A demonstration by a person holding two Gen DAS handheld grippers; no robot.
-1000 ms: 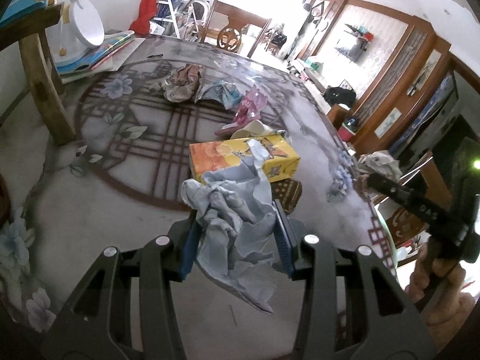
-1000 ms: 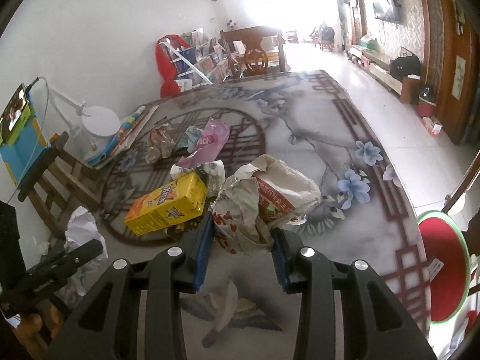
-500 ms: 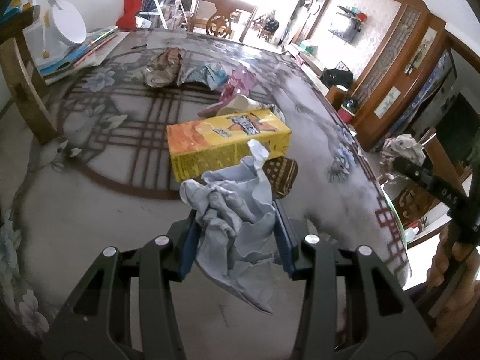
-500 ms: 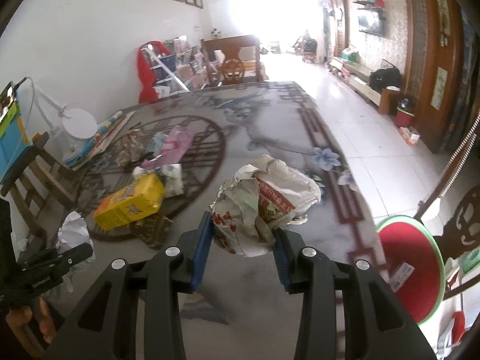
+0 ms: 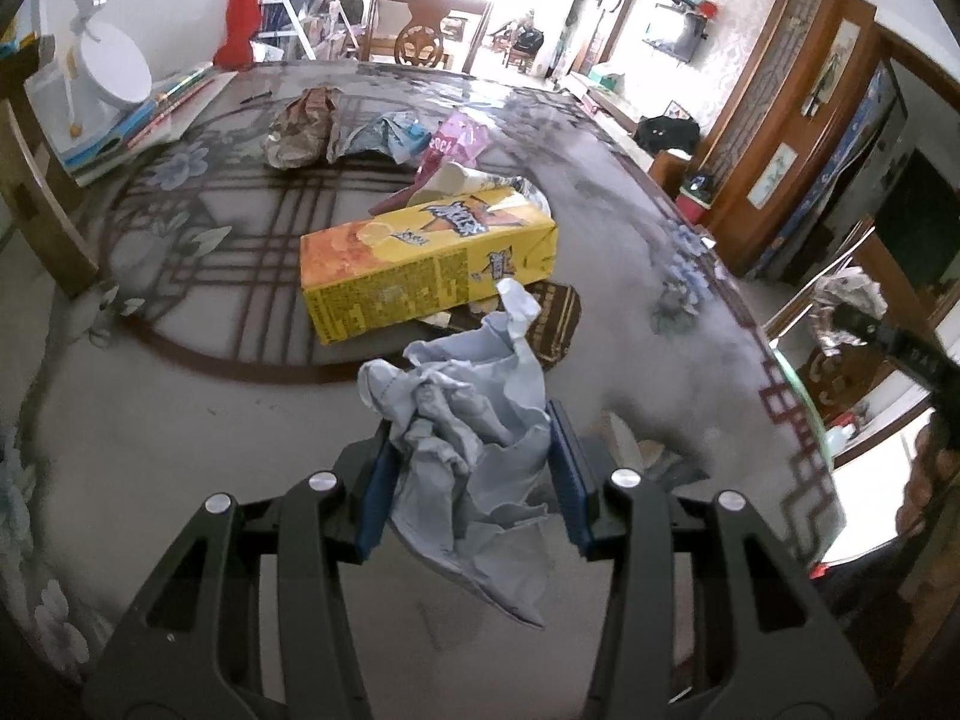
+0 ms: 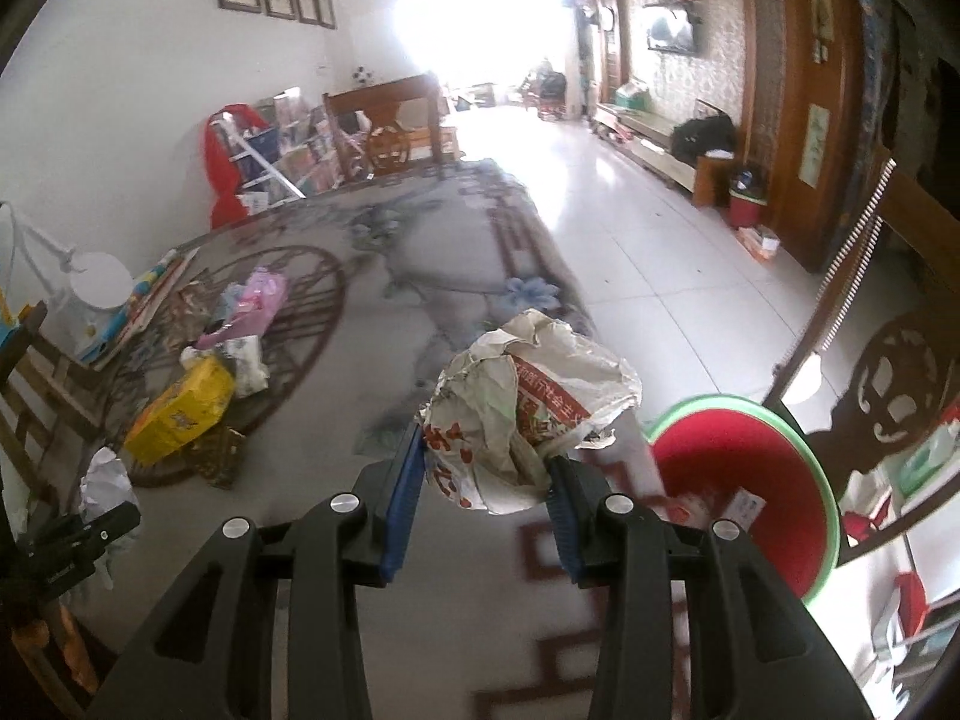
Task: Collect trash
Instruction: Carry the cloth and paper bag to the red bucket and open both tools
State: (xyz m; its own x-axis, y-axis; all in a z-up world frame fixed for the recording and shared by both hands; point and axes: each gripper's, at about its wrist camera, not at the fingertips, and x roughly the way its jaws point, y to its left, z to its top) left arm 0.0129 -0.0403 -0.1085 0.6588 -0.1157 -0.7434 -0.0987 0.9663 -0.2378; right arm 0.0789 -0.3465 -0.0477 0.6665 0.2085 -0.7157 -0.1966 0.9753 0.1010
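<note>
Grey crumpled tissue (image 5: 474, 438) sits clamped in the left gripper (image 5: 471, 480) near the yellow carton (image 5: 420, 258); the right gripper (image 6: 483, 495) grips printed paper (image 6: 528, 408) beside the red bin (image 6: 744, 486).

Yellow carton (image 5: 420, 264); red bin (image 6: 744, 480), green-rimmed; pale-blue paper (image 5: 468, 420).

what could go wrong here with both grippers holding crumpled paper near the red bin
1. The right gripper pinches only the lower part of the printed paper wad, and most of it bulges above the pads, so it could slip out before it is over the red bin.
2. A loose flap of the pale blue paper hangs below the left gripper and may snag or drag on the table.
3. The bin sits off the table edge, so an early release would likely land on the table.
</note>
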